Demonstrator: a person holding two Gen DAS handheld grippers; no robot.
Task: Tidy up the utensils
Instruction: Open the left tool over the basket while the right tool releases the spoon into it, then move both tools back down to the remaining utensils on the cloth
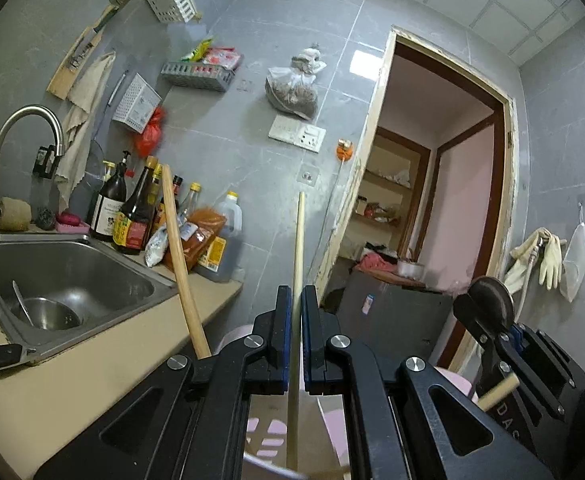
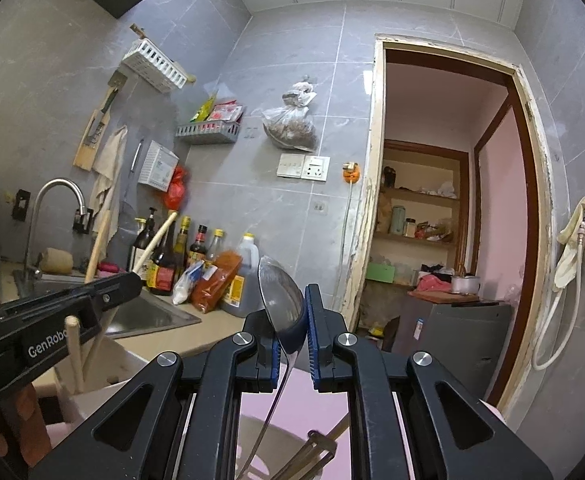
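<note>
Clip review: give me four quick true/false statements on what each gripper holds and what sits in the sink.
1. The left gripper is shut on a thin wooden stick. True.
2. The right gripper holds a fork. False: it grips a metal spoon, bowl upward.
3. The sink is empty. False: a steel bowl lies in it.
4. Sauce bottles stand beside the sink. True.
</note>
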